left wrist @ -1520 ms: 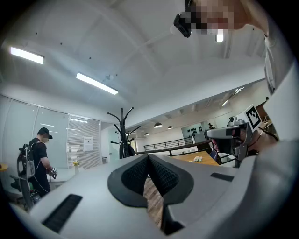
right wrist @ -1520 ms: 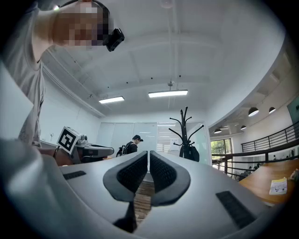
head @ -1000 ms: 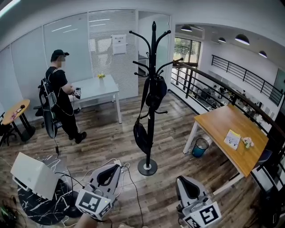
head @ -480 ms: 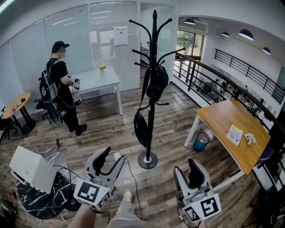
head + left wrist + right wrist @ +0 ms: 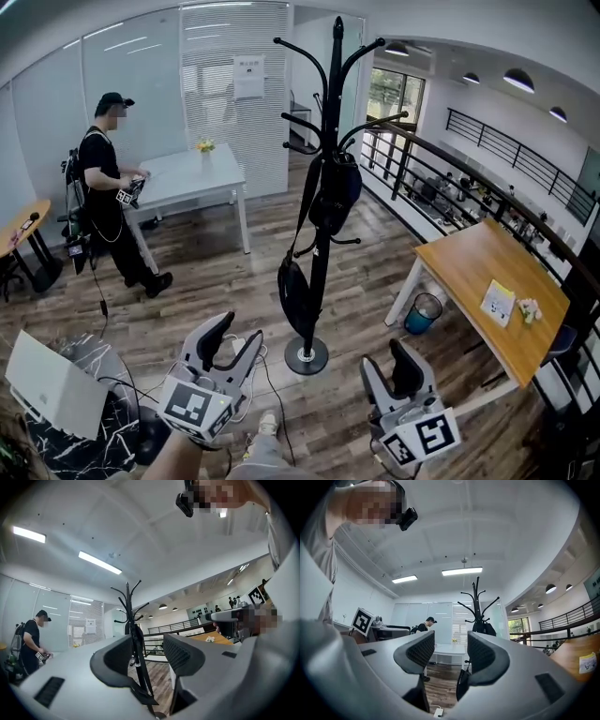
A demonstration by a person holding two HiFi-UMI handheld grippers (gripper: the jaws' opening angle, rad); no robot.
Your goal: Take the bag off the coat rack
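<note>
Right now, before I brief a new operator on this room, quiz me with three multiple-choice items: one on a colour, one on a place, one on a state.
1. The coat rack is: A) white B) black C) bare wood
2. The blue bin stands: A) at the rack's base B) beside the wooden table C) behind the standing person
3. The left gripper and right gripper are: A) both open and empty B) both shut C) shut on the bag

Answers:
1. B: its pole and hooks are black.
2. B: it sits next to that table's white leg.
3. A: each gripper view shows its jaws apart, gripping nothing.
</note>
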